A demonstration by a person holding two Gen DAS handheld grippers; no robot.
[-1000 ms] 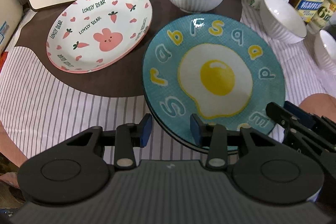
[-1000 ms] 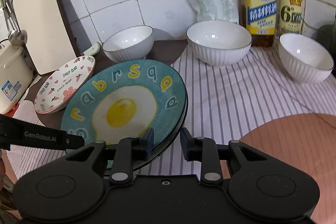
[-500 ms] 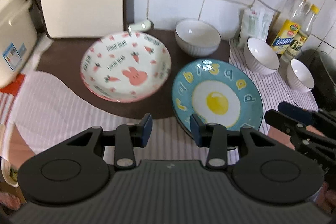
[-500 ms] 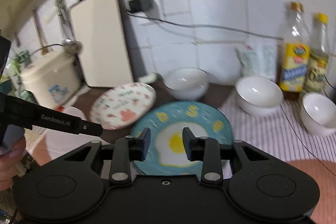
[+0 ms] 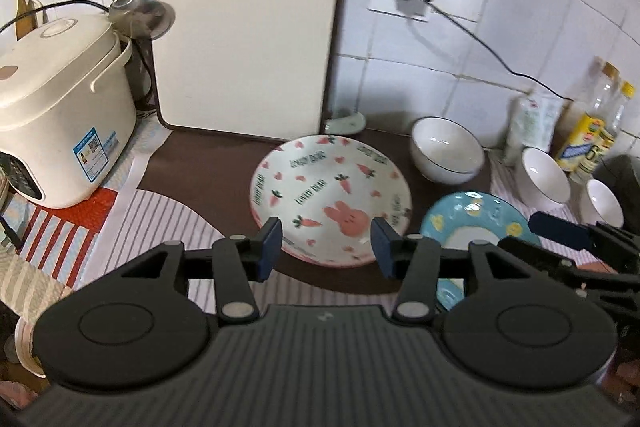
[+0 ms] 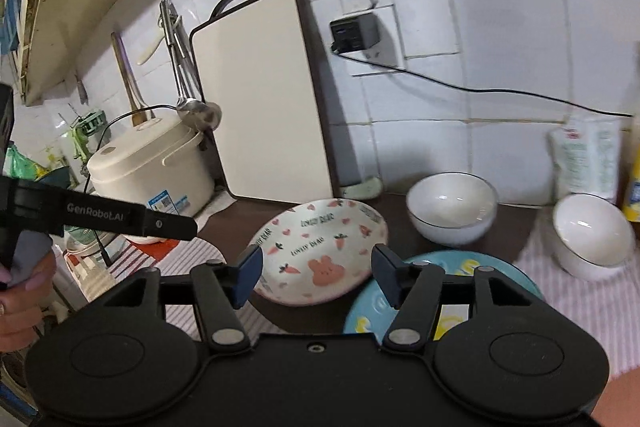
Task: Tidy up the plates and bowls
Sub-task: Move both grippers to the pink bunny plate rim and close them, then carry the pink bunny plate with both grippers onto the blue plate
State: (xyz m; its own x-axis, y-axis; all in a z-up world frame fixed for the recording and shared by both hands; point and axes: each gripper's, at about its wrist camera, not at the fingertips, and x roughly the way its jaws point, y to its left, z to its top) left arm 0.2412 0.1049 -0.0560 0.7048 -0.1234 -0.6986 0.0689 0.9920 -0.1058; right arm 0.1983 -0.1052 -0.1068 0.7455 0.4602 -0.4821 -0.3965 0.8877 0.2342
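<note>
A white plate with a pink rabbit and carrots (image 5: 330, 199) (image 6: 320, 247) lies on the brown mat. To its right lies a blue fried-egg plate (image 5: 476, 223) (image 6: 480, 265). Three white bowls stand behind: one by the wall (image 5: 446, 151) (image 6: 452, 207), one further right (image 5: 544, 177) (image 6: 592, 233), and a third at the far right (image 5: 604, 203). My left gripper (image 5: 326, 249) hovers above and in front of the rabbit plate, jaws opening, nothing between them. My right gripper (image 6: 316, 273) hovers over the gap between both plates, jaws also opening and empty.
A cream rice cooker (image 5: 60, 131) stands at the left, with a cutting board (image 5: 244, 23) leaning on the tiled wall and a ladle (image 5: 140, 15) hanging beside it. Oil bottles (image 5: 588, 131) and a white pouch (image 6: 584, 159) stand at the back right. A cable (image 6: 480, 91) runs from the wall socket.
Both grippers have risen and drawn back from the blue egg plate, and both views have tilted up toward the wall. Both pairs of jaws have widened. The plates and bowls stay put.
</note>
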